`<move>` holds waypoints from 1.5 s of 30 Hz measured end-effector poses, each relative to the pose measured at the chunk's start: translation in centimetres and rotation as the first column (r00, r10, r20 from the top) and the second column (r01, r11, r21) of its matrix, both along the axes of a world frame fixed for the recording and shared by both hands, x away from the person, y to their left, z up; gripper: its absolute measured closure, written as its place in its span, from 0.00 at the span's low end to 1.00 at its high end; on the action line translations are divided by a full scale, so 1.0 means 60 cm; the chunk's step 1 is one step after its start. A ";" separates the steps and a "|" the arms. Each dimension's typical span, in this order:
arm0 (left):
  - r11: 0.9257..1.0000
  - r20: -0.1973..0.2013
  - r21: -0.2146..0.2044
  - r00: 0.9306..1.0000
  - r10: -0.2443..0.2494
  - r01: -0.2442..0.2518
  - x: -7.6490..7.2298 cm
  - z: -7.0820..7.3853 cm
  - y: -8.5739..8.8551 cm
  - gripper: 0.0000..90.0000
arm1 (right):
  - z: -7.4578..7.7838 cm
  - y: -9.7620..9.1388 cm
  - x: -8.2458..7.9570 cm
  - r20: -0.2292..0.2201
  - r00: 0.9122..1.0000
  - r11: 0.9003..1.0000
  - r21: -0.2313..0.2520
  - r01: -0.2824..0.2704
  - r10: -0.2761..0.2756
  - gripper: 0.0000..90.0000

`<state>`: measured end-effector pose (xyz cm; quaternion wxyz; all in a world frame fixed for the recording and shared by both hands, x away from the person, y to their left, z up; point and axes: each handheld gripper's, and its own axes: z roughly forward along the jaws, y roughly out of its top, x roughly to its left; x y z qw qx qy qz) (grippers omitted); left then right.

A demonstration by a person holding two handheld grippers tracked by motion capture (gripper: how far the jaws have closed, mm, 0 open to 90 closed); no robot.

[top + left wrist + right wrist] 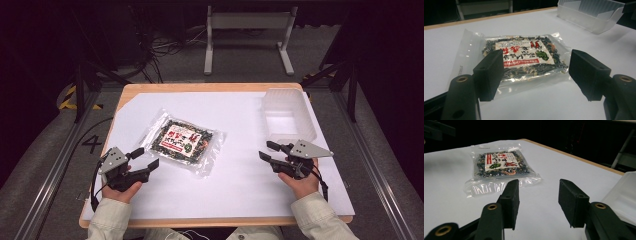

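While both grippers (pixel 145 159) (pixel 267 151) gape empty, a seaweed packet (pixel 184 140) lies between them, beside a plastic tub (pixel 287 116).

A clear packet (pixel 183 141) lies flat mid-table (pixel 240 190); an empty tub (pixel 286 114) far right; left gripper (pixel 143 159) and right gripper (pixel 267 150) apparently open, holding nothing.

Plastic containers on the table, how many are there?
1. The clear plastic container sits at the table's far right, just beyond the right gripper, and looks empty. Nothing seems hidden.
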<state>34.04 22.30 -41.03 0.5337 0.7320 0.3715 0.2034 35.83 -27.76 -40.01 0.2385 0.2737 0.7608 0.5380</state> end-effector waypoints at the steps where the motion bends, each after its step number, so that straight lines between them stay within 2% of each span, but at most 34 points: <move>1: 1.000 0.000 0.000 1.000 0.000 0.000 0.000 0.000 0.000 0.32 | 0.000 0.000 0.000 0.000 1.000 1.000 0.000 0.000 0.000 0.57; 3: 1.000 0.016 -0.004 1.000 0.000 0.000 0.004 0.007 -0.001 0.32 | 0.000 0.001 0.000 0.001 1.000 1.000 -0.002 0.002 -0.002 0.56; 6: 1.000 0.011 -0.009 1.000 0.006 -0.006 0.009 0.014 0.000 0.30 | -0.001 0.002 0.000 0.000 1.000 1.000 -0.003 0.004 -0.004 0.54; 8: 1.000 0.014 -0.006 1.000 0.028 -0.028 0.015 0.020 0.000 0.30 | -0.001 0.002 0.000 0.000 1.000 1.000 -0.004 0.007 -0.007 0.53; 9: 0.998 -0.002 -0.002 0.998 0.059 -0.059 0.021 0.024 0.000 0.30 | -0.002 0.002 0.001 -0.001 1.000 1.000 -0.002 0.005 -0.005 0.52; 10: 0.998 -0.011 -0.011 0.998 0.068 -0.069 0.025 0.027 0.001 0.29 | -0.003 0.002 0.001 -0.004 1.000 1.000 -0.002 0.004 -0.004 0.52; 11: 0.997 -0.034 -0.039 0.997 0.067 -0.068 0.035 0.031 0.004 0.27 | -0.003 0.003 0.001 -0.006 1.000 1.000 -0.004 0.004 -0.004 0.51; 12: 0.997 -0.043 -0.040 0.997 0.071 -0.073 0.041 0.033 0.005 0.27 | -0.004 0.003 0.001 -0.006 1.000 1.000 -0.007 0.005 -0.005 0.51; 20: 0.996 -0.018 -0.005 0.996 0.091 -0.091 0.064 0.042 0.010 0.24 | -0.006 0.000 -0.001 -0.013 1.000 1.000 -0.010 0.007 -0.007 0.49; 25: 0.995 -0.005 -0.020 0.995 0.096 -0.096 0.078 0.050 0.021 0.22 | -0.010 -0.002 0.000 -0.021 1.000 1.000 -0.014 0.005 -0.005 0.46; 26: 0.995 -0.016 -0.012 0.995 0.103 -0.103 0.082 0.050 0.022 0.21 | -0.010 -0.001 0.000 -0.021 1.000 1.000 -0.016 0.003 -0.004 0.46; 27: 0.990 -0.030 0.055 0.991 0.133 -0.131 0.089 0.050 0.021 0.21 | -0.011 -0.001 0.000 -0.022 1.000 1.000 -0.018 0.003 -0.003 0.46; 28: 0.981 -0.021 0.119 0.987 0.160 -0.156 0.094 0.049 0.018 0.21 | -0.012 0.000 0.000 -0.022 1.000 1.000 -0.023 0.004 -0.004 0.46; 29: 0.975 -0.013 0.148 0.986 0.169 -0.165 0.099 0.048 0.017 0.21 | -0.013 0.000 0.000 -0.024 1.000 1.000 -0.025 0.004 -0.005 0.46; 30: 0.975 -0.016 0.145 0.985 0.170 -0.166 0.102 0.047 0.017 0.22 | -0.013 0.001 0.000 -0.024 1.000 1.000 -0.027 0.005 -0.005 0.45; 32: 0.980 -0.034 0.114 0.985 0.167 -0.162 0.109 0.044 0.021 0.22 | -0.013 0.003 -0.002 -0.018 1.000 0.999 -0.032 0.001 -0.002 0.45; 37: 0.985 -0.053 0.040 0.984 0.171 -0.169 0.123 0.038 0.041 0.23 | -0.016 0.004 -0.005 -0.016 1.000 0.999 -0.051 -0.001 0.001 0.45; 43: 0.984 -0.107 0.001 0.979 0.175 -0.176 0.143 0.012 0.056 0.22 | -0.019 0.004 -0.003 -0.021 1.000 0.999 -0.053 -0.002 0.001 0.43; 45: 0.980 -0.104 -0.010 0.975 0.195 -0.197 0.145 0.003 0.059 0.22 | -0.020 0.004 -0.004 -0.020 1.000 0.998 -0.055 -0.002 0.001 0.43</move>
